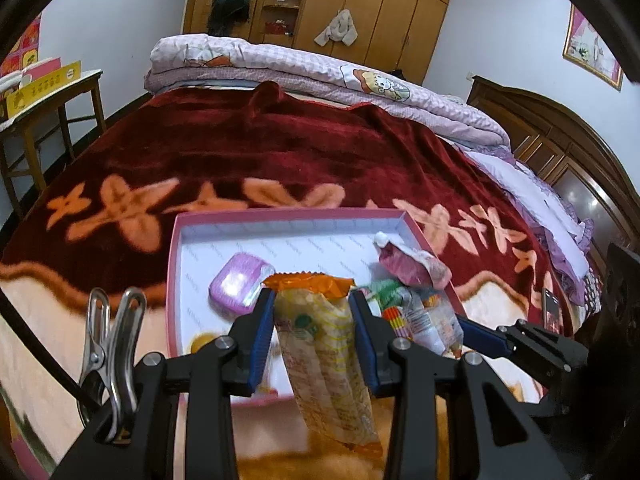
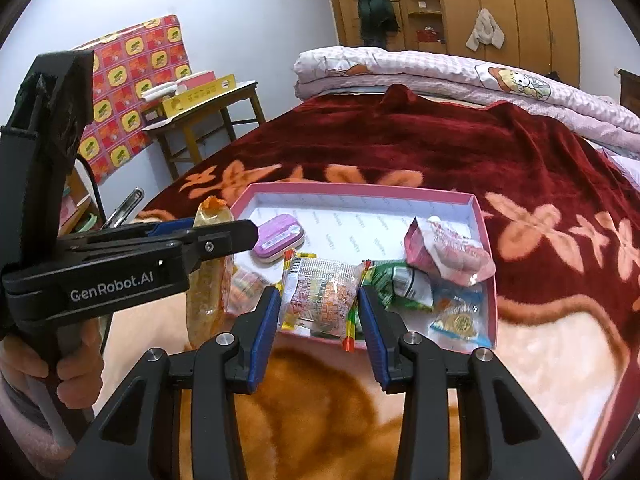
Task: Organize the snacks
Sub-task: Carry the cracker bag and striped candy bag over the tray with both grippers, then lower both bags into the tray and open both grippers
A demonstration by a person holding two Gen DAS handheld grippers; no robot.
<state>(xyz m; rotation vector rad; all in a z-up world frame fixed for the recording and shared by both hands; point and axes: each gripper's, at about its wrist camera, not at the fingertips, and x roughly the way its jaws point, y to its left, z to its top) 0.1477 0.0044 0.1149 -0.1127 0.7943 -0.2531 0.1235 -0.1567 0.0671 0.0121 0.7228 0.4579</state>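
Jaws clamped on the left gripper (image 1: 312, 312), both blue pads squeezing a long clear cracker packet (image 1: 324, 360) with an orange crimped top, and the packet dangles straight down between them, clear of the bed. From the right wrist view the same packet (image 2: 208, 280) hangs at 9 o'clock off the pink box's near left corner. Over on the right gripper (image 2: 318, 312), the jaws sit spread, a clear packet of mixed sweets (image 2: 320, 296) lying between the pads at the box's near rim; whether the pads touch it cannot be told.

Moving outward, the pink box (image 2: 360, 190) has a white lining and lies flat on the dark red floral blanket (image 2: 460, 148). Inside it, a pink oval case (image 2: 278, 242) rests at 10 o'clock, a crumpled pink pouch (image 2: 448, 256) at 2 o'clock, a green wrapper (image 2: 400, 284) just beside the sweets, and a blue-edged clear packet (image 2: 460, 320) at 4 o'clock against the right wall.

Further back, a folded lilac quilt (image 1: 320, 64) lies across the far end of the bed, wooden wardrobe (image 1: 384, 4) behind it.
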